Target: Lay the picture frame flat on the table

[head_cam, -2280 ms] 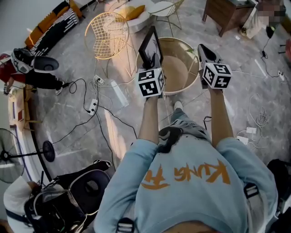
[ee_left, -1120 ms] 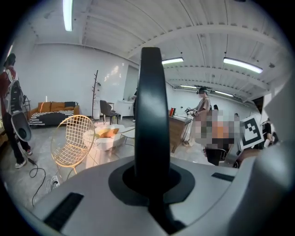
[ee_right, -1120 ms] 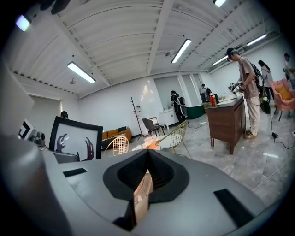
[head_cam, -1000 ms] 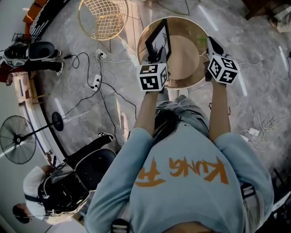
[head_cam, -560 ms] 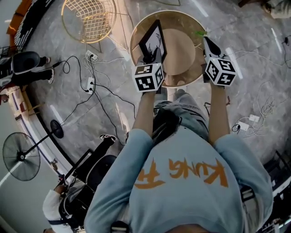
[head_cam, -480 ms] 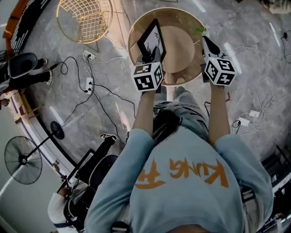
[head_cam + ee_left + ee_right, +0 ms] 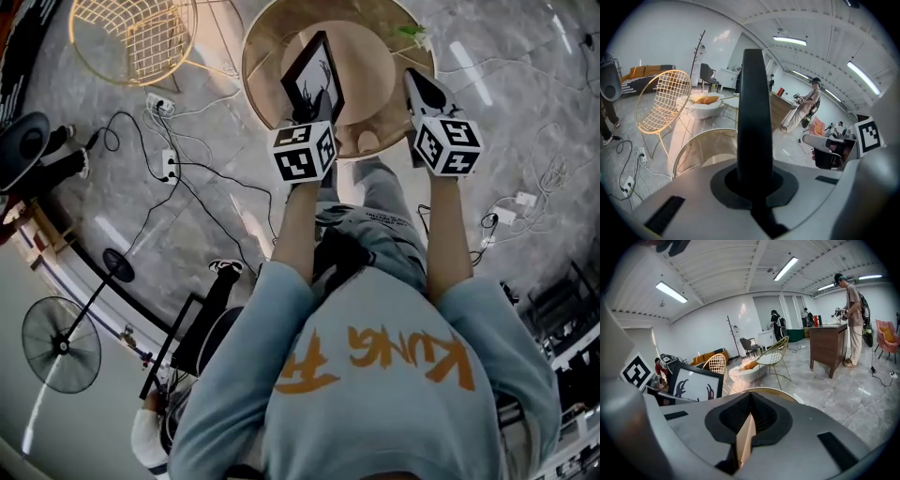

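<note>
Left tool [image 7: 307, 114] clamped on upright picture frame [image 7: 313, 80], extending toward 12 o'clock above tabletop [image 7: 380, 84]; right tool [image 7: 414, 82] closed, empty.

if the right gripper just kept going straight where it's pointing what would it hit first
Probably the round table: the right gripper points across its rim, and its own view shows the tabletop just past the tips. Its height above the top is unclear, so it might skim over.
</note>
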{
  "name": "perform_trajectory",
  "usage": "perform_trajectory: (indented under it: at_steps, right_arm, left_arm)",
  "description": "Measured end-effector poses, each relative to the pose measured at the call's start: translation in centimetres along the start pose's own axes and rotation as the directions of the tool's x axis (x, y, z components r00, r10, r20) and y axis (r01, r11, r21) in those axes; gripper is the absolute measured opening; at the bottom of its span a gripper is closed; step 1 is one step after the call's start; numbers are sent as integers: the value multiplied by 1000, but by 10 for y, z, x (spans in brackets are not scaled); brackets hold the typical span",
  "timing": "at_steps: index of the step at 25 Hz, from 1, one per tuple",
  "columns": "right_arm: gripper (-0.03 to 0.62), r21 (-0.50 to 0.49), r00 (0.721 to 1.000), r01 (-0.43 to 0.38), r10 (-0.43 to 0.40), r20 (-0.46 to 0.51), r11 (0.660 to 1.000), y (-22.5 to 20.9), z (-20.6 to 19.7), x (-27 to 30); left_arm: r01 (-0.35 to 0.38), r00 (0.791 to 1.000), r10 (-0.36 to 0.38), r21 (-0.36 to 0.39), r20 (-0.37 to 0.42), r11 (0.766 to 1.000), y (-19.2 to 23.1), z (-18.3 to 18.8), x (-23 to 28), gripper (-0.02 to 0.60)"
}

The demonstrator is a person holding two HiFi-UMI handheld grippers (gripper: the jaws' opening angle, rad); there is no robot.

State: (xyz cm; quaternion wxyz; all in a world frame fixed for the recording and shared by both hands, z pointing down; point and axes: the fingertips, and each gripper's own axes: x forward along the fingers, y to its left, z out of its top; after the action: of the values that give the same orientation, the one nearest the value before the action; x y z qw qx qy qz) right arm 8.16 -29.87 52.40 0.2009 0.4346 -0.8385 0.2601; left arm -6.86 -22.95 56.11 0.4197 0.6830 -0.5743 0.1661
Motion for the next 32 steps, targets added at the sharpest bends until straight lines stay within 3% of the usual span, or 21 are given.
perform_trajectory:
  at_steps: [16, 21, 32]
  right_arm:
    - [-3, -20, 983, 4, -7, -186, 1000, -20, -80, 55]
    - [-3, -34, 974, -1, -7, -227, 999, -24, -99, 68]
    - [-3, -28, 966, -3, -5, -259, 1000, -39, -115, 86]
  left_arm:
    - [58, 983, -74, -99, -165, 993, 35, -70, 103, 26]
    - [100, 978, -118, -108, -172, 989, 46, -79, 131, 26]
    - [188, 959, -226, -210, -173, 960, 39, -77, 190, 26]
